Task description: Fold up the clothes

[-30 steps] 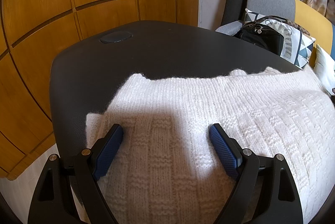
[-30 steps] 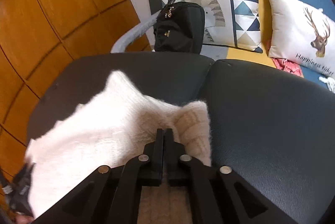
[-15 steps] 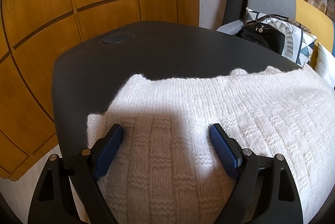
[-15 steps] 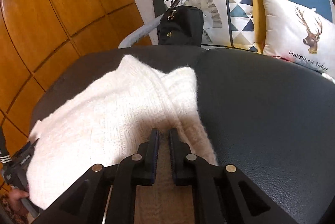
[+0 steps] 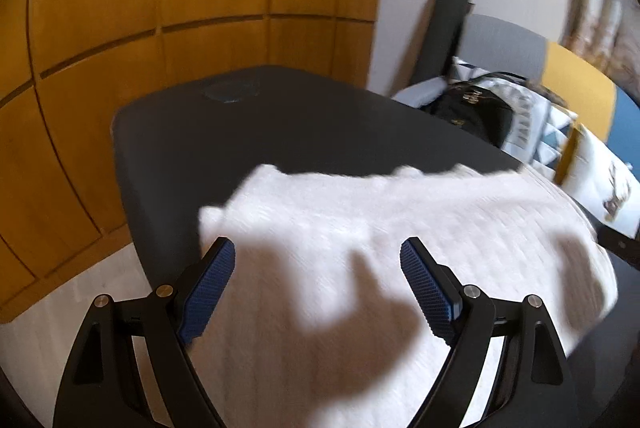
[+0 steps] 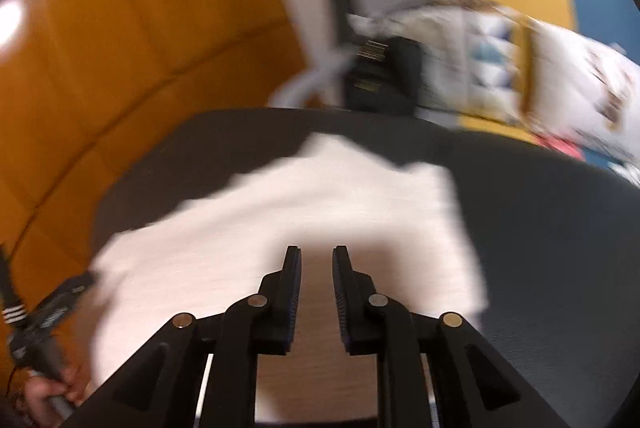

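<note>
Currently listed: white knitted sweater (image 5: 360,268), spread on a dark padded table (image 5: 240,131), blurred in both views. Left gripper (image 5: 318,280): fingers spread wide, empty, sweater lying beneath and ahead of them. Right gripper (image 6: 316,292): fingers (image 6: 291,280) parted by a narrow gap, nothing between; sweater below and in front. Beyond the fingertips: black bag (image 6: 380,79), patterned cushions (image 6: 492,67), wooden wall panels (image 5: 120,27). Person's hand (image 6: 44,392) at lower left of the right view.

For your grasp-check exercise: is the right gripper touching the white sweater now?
Cannot tell. In the right wrist view the right gripper has its jaws parted above the white sweater with nothing clamped, but blur hides whether the tips rest on it.
</note>
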Demonstrator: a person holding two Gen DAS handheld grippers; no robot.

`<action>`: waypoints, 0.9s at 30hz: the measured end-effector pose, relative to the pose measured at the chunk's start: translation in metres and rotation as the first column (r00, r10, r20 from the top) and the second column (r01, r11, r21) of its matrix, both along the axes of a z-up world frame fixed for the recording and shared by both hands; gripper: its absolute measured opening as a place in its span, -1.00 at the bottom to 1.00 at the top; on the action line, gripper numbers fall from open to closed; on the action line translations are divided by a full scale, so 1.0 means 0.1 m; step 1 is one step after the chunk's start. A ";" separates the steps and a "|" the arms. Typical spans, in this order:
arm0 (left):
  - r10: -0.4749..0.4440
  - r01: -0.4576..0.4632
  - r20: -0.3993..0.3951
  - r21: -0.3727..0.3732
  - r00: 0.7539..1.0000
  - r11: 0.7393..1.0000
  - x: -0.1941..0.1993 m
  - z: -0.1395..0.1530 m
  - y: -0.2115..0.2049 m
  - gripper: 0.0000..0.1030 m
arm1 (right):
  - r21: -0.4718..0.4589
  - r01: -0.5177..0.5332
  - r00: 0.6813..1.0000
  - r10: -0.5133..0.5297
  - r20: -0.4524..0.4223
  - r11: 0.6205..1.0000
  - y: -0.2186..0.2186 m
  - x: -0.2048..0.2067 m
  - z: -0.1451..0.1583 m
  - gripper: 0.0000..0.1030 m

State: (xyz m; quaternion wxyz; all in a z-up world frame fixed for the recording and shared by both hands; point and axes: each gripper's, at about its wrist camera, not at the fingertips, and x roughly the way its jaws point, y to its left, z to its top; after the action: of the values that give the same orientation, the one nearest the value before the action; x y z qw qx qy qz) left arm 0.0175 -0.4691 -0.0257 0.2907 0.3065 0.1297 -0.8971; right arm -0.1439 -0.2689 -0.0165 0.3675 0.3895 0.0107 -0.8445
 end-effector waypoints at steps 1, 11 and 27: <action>-0.011 0.011 0.007 -0.008 1.000 1.000 0.01 -0.02 0.07 0.70 | 0.002 -0.045 0.999 0.046 -0.009 0.999 -0.11 0.11 -0.01 -0.68; -0.055 0.059 0.056 -0.074 0.997 0.995 0.13 -0.38 0.29 0.77 | 0.033 -0.243 0.970 0.242 0.033 0.970 -0.59 0.66 -0.35 -0.67; 0.189 -0.174 0.083 -0.167 0.978 0.970 0.64 -0.42 0.05 0.79 | -0.023 -0.181 0.981 0.182 0.068 0.983 -0.45 0.57 -0.45 -0.93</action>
State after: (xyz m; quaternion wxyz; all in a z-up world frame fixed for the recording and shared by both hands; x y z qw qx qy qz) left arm 0.0817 -0.4642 -0.0676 0.4011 0.3129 0.0707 -0.8580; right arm -0.0871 -0.3143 -0.0616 0.4466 0.4130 0.0262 -0.7933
